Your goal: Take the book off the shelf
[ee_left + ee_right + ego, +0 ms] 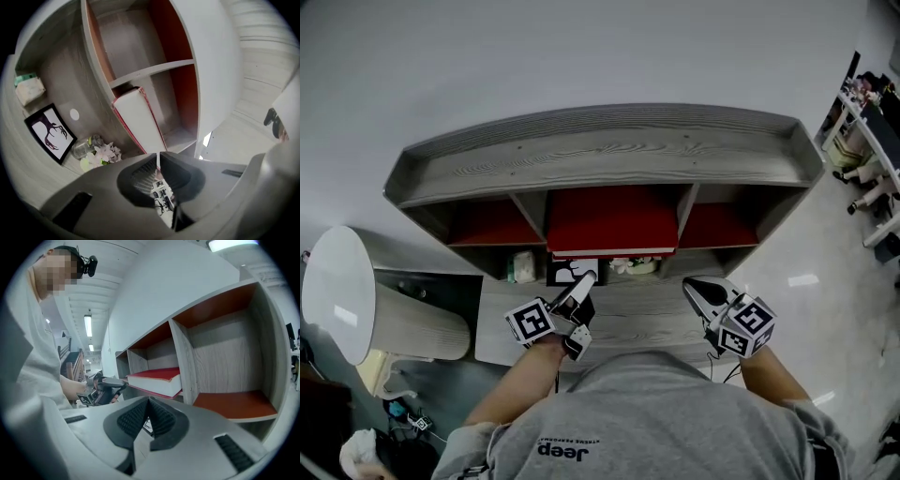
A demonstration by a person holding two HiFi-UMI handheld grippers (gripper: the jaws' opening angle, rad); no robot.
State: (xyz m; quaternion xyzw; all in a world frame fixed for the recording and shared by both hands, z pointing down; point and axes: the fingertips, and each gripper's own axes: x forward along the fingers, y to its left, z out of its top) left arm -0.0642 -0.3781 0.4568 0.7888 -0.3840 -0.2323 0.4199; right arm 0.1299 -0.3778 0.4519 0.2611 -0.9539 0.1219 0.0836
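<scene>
**A:** Where is the book (pixel 611 220) lying?

**B:** It is lying flat in the middle bay of the shelf (pixel 609 150), red cover up. Its white page edge is poking out past the bay's front edge.

**A:** What are the left tongs (pixel 590 276) doing?

**B:** They are pointing roughly level at the book's near edge, close to its left corner and just below it in the head view. Their jaws are standing only a sliver apart, with nothing pressed between the pads. Whether the tips are touching the book is not coming through clearly.

**A:** And the right tongs (pixel 692 284)?

**B:** They are hovering in front of the right bay, near the divider (pixel 686 211) on the book's right and clear of the book. Their jaws are sitting together and gripping nothing.

**A:** Is anything else sitting on the shelf?

**B:** Yes, on the lower board (pixel 637 323) under the book. A black-framed picture (pixel 49 133) with a dark branching figure is standing there. A jar of pale flowers (pixel 101 153) is standing beside it, below the book's front edge. A small green-topped packet (pixel 29 89) is lying farther toward the board's left end.

**A:** Is the person showing?

**B:** In the right gripper view, a hand (pixel 70 389) is holding the left tongs just beside the book's projecting end.
</scene>
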